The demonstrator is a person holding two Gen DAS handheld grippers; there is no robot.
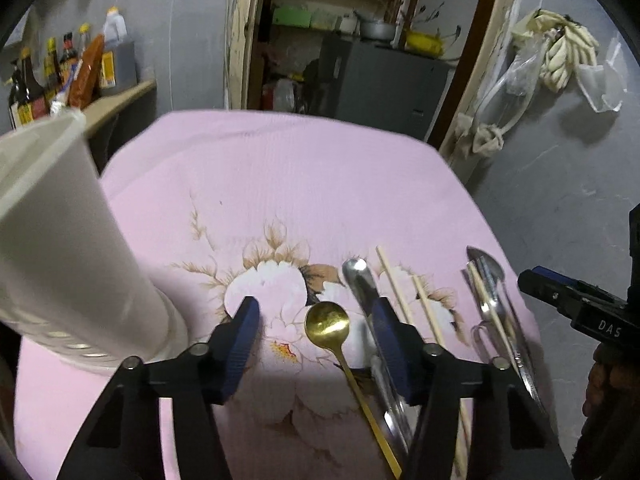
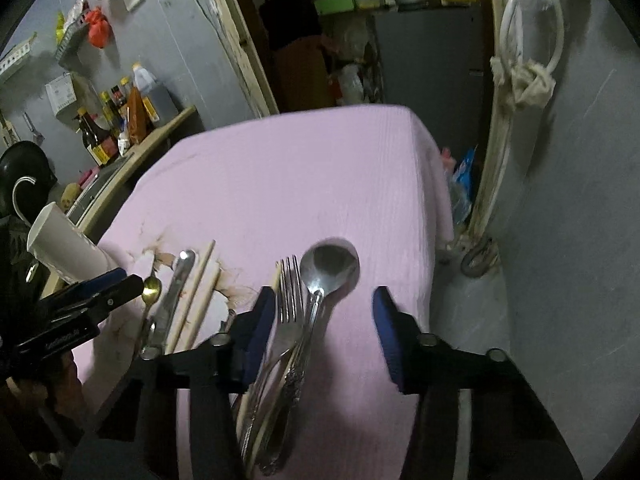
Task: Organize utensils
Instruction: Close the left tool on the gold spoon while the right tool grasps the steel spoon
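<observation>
Left wrist view: left gripper (image 1: 316,320), jaws apart and empty, straddles a small gold metal teaspoon (image 1: 327,322) on the pink floral-cloth counter (image 1: 280,184); handle runs near-right, bowl far. White perforated plastic utensil holder (image 1: 68,240) stands to its left. Right wrist view: right gripper (image 2: 324,312), jaws apart and empty, straddles a large steel spoon (image 2: 330,266) beside a steel fork (image 2: 290,292), long axes near-to-far. Each hand is nearest its own spoon.

gold spoon (image 1: 328,320) handle cut off by bottom edge; fork (image 2: 289,300) handle hidden beside big spoon (image 2: 329,264); bottle labels unreadable
</observation>
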